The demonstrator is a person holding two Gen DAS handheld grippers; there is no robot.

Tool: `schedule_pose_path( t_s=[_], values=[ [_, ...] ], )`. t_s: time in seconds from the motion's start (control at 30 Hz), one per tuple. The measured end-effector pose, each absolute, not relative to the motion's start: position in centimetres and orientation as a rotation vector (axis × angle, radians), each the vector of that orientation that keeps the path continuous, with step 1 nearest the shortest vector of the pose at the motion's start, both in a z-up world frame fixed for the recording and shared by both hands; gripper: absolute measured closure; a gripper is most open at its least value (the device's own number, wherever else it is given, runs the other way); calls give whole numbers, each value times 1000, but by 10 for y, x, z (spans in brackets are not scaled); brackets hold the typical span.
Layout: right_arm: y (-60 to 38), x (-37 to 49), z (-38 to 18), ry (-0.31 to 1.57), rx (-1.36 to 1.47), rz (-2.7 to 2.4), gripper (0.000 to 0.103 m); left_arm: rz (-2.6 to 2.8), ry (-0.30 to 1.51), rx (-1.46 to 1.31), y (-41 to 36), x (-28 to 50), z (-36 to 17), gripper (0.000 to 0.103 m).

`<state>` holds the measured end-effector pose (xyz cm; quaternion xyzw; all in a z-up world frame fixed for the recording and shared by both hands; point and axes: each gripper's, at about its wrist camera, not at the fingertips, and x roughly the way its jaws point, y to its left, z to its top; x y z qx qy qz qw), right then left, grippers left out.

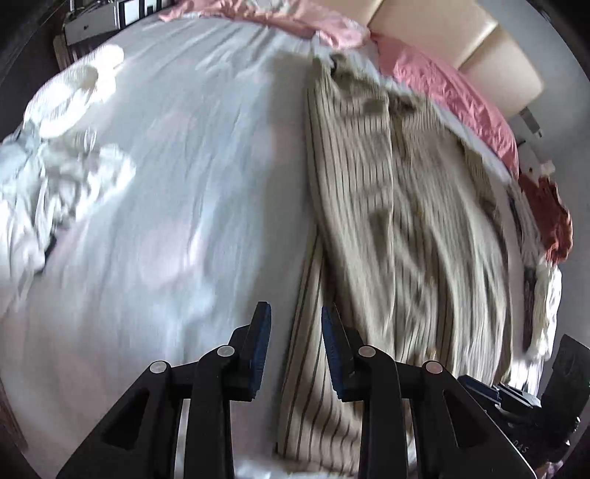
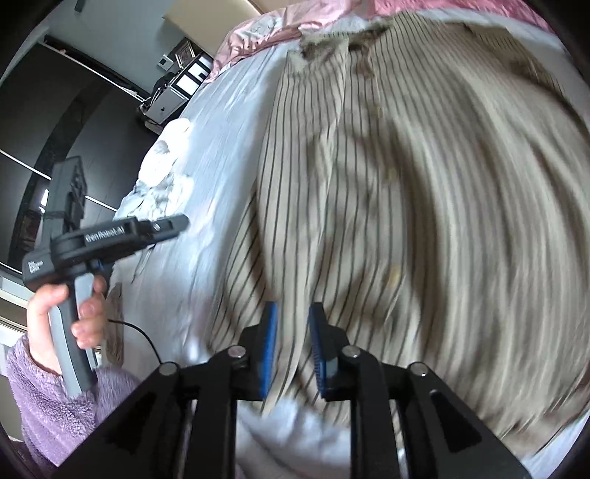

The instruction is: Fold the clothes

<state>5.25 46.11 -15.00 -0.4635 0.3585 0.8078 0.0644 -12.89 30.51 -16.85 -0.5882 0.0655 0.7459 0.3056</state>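
A beige garment with thin dark stripes (image 1: 398,206) lies spread on a bed with a white sheet (image 1: 191,177); it fills most of the right wrist view (image 2: 424,206). My left gripper (image 1: 296,313) is open above the garment's left edge, nothing between its blue pads. My right gripper (image 2: 292,307) is open too, low over the near part of the striped cloth. The left gripper's body (image 2: 110,235) shows in the right wrist view, held by a hand (image 2: 73,306) with a purple fleece sleeve. Both views are blurred by motion.
A heap of crumpled white clothes (image 1: 62,177) lies at the bed's left side. A pink cover (image 1: 453,92) runs along the head of the bed, before a cream headboard (image 1: 461,33). Rust-red and white clothes (image 1: 549,228) sit at the right edge. Dark wardrobe doors (image 2: 55,121) stand behind.
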Motion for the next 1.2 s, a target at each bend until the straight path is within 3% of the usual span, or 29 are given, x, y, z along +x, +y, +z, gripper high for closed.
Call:
schedule_pose_path(
  t_s=[0.37, 0.53, 0.63, 0.87, 0.9, 0.97, 1.2],
  values=[
    [604, -119, -139, 858, -1542, 2462, 84, 2094, 150, -1493, 326, -215, -225, 72],
    [657, -199, -162, 887, -1591, 2410, 83, 2092, 128, -1489, 317, -237, -246, 72],
    [682, -240, -178, 905, -1584, 2369, 78, 2105, 177, -1440, 319, -238, -253, 73],
    [715, -292, -196, 921, -1516, 2332, 76, 2106, 214, -1360, 324, -237, -255, 72],
    [716, -295, -195, 918, -1499, 2345, 77, 2106, 214, -1357, 325, -238, -255, 72],
    [713, -301, -192, 872, -1483, 2371, 95, 2107, 211, -1356, 325, -238, -255, 72],
    [685, -303, -151, 688, -1433, 2489, 100, 2093, 134, -1400, 322, -240, -254, 72]
  ],
)
